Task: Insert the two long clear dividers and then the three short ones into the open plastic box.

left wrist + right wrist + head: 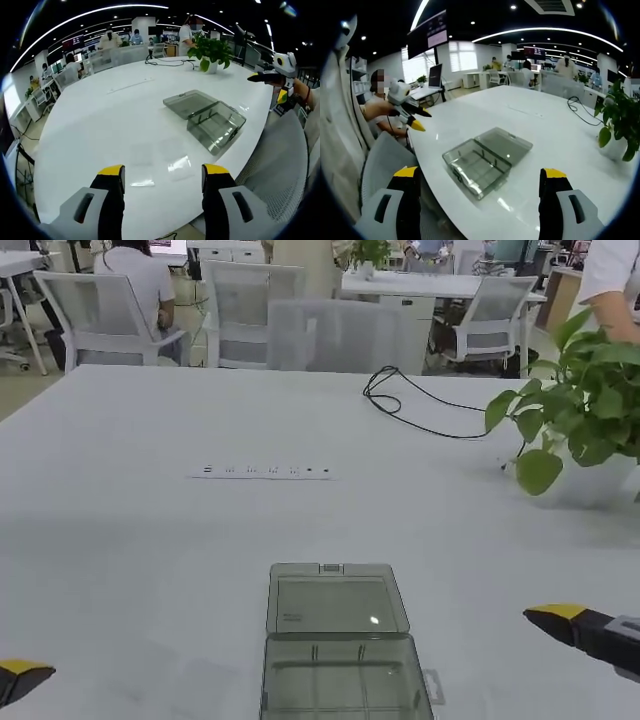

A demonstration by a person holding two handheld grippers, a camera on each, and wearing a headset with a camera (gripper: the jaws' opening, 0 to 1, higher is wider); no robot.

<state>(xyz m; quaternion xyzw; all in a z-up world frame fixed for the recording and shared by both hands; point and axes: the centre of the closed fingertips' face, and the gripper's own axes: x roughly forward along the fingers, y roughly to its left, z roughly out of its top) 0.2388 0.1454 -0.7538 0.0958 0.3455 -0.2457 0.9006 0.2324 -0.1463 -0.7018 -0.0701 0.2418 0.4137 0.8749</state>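
The left tool (163, 170) and right tool (480, 173) are spread wide, holding nothing. Clear dividers (179, 163) lie just ahead of the left tool, with the open box (217, 125) beyond. Next, probably grab a long one.

My left gripper (162, 172) has black fingers (114, 200) capped in yellow, rising from pale grey housings, each with a dark oval slot. My right gripper (482, 175) is built alike: black fingers, yellow tips, grey shells. In the head view the tips look like yellow-topped black wedges.
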